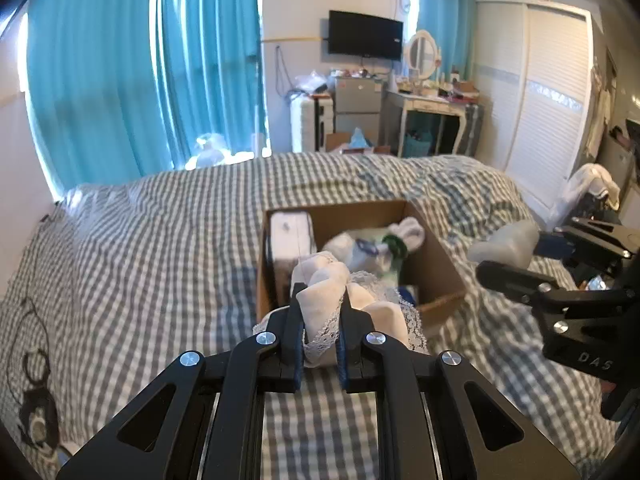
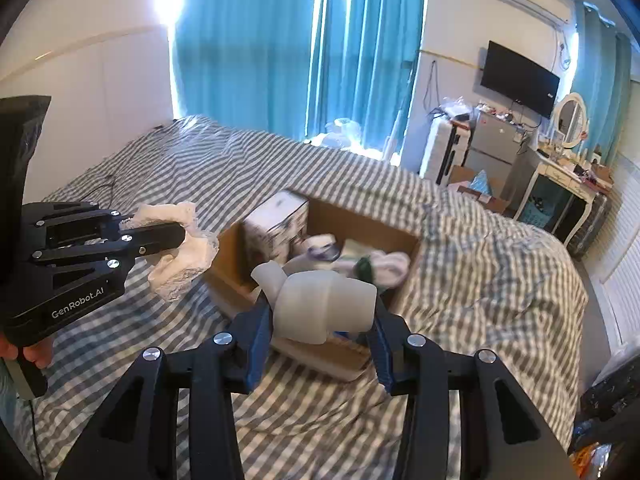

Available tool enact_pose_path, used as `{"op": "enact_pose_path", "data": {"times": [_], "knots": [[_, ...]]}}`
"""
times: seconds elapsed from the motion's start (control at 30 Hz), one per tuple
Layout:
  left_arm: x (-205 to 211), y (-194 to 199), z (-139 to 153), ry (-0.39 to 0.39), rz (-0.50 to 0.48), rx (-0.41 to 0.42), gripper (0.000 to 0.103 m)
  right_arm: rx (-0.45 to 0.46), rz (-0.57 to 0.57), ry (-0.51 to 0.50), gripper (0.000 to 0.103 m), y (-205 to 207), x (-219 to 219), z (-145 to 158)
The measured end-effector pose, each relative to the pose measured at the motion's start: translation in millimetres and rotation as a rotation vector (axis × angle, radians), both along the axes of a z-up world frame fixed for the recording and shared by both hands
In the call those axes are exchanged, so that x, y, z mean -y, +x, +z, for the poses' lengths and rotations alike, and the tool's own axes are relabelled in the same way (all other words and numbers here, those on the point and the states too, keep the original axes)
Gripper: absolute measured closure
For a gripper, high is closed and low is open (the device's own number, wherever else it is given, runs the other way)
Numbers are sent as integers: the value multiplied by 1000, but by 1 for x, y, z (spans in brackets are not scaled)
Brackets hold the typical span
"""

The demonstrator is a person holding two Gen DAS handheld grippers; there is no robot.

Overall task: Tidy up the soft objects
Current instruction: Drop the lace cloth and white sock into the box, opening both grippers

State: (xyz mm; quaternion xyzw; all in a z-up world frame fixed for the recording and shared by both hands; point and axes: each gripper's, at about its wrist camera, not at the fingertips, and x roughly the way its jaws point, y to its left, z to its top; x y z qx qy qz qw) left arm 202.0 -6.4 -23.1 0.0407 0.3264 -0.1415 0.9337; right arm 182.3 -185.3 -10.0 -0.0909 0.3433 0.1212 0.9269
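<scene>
Over the middle of the checked bed cover (image 1: pixel 140 248), right at the near edge of the cardboard box (image 1: pixel 436 264), two soft things were being held up at once. A cream lace-trimmed cloth (image 1: pixel 322 304) was pinched tight between the closed-down fingers of the left gripper (image 1: pixel 320 312), bunched up and hanging just short of the box's near wall. A pale grey rolled bundle (image 2: pixel 324 304), probably socks though that couldn't be told for sure, was clamped in the right gripper (image 2: pixel 320 320), whose fingers were spread about as wide as the roll and pressed on both its sides. Inside the box a white packet (image 1: pixel 290 234) was stood against the far-left corner, and some white and green soft items (image 1: pixel 384 244) were piled toward the far-right side, so the free room looked to be along the near edge. To get this step done well, each piece would best be carried fully past the rim before being let go, since the lace could easily be snagged on the cardboard edge or left draped over it. The two drops would probably be better done one at a time, with the roll set down low rather than dropped, so it wasn't bounced out or unrolled. Both frames were a bit blurred, so finer detail couldn't be made out.
</scene>
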Motion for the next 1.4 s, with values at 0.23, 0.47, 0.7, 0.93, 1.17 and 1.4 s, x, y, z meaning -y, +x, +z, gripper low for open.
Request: {"op": "enact_pose_path", "data": {"times": [0.23, 0.47, 0.7, 0.93, 1.17, 1.4], "knots": [[11, 46, -10, 8, -8, -27, 91, 21, -32, 0, 59, 33, 20, 8], [21, 88, -35, 8, -32, -71, 91, 7, -38, -12, 59, 71, 29, -6], [37, 104, -48, -2, -94, -80, 84, -7, -38, -13, 58, 108, 32, -19], [40, 103, -49, 42, -61, -32, 45, -27, -28, 12, 51, 141, 28, -31], [16, 107, -35, -42, -31, -25, 45, -43, -23, 38, 36, 167, 22, -40], [1, 91, -14, -40, 11, 29, 45, 9, -88, 144, 17, 148, 36, -13]]}}
